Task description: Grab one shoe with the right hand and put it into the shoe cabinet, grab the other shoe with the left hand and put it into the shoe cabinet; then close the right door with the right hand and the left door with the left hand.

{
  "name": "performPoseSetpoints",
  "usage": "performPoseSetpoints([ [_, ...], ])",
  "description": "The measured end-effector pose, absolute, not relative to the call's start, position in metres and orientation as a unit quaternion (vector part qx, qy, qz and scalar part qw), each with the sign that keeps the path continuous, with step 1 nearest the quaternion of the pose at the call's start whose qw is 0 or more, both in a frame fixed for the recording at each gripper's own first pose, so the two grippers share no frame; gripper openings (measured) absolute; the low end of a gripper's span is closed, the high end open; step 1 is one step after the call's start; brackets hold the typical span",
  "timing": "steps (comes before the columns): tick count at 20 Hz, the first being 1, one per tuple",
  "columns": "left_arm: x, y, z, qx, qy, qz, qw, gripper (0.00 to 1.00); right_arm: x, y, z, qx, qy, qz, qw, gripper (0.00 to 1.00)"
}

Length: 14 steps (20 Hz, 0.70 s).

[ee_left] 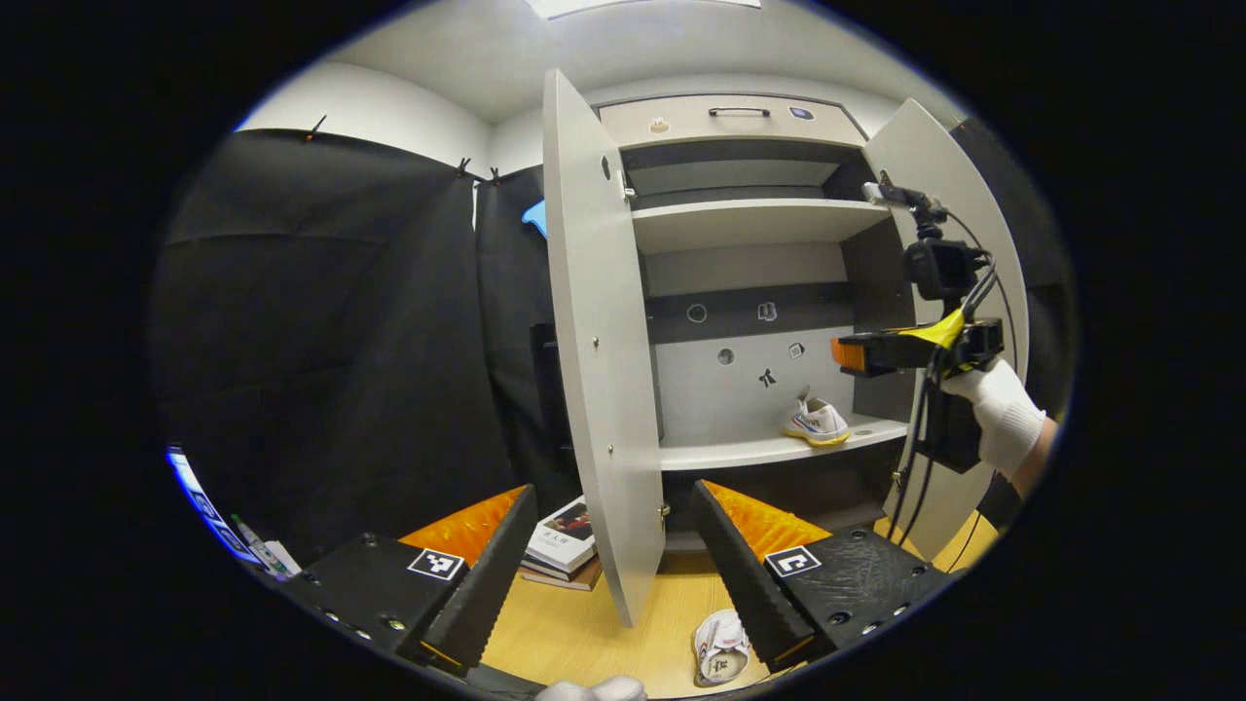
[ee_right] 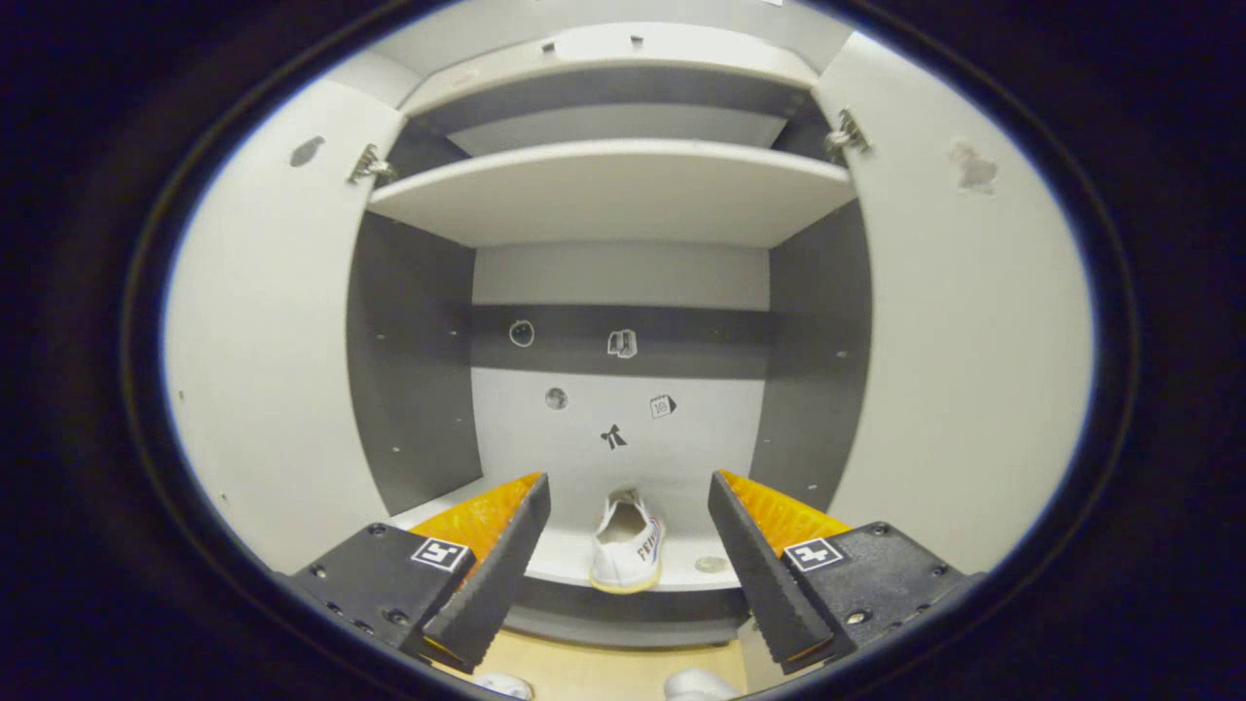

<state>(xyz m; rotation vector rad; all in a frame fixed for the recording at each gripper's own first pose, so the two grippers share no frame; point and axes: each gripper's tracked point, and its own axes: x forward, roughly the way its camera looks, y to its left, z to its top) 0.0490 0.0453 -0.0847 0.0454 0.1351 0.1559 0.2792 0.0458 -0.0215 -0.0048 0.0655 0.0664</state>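
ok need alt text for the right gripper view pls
The open right gripper faces an open shoe cabinet, where one white shoe sits on the lower shelf. Both doors stand open.

Square black-and-white coded markers on the left gripper and on the right gripper, patterns rather than letters. Red lettering along the side of the shoe on the cabinet shelf, too small to read; small stickers on the cabinet's back wall, likewise illegible. Print on the book cover on the desk, not legible either.
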Motion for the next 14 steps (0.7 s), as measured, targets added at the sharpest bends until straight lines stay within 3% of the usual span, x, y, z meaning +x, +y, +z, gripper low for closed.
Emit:
performPoseSetpoints([
  [7,0.019,0.034,-0.135,0.027,0.072,0.0,0.997,0.96,0.123,0.008,-0.039,0.006,0.006,-0.015,1.0,1.0],
  [14,-0.015,-0.001,-0.276,0.047,0.152,-0.07,0.985,0.96,0.024,-0.019,-0.048,0.011,0.009,-0.059,0.998,1.0],
])
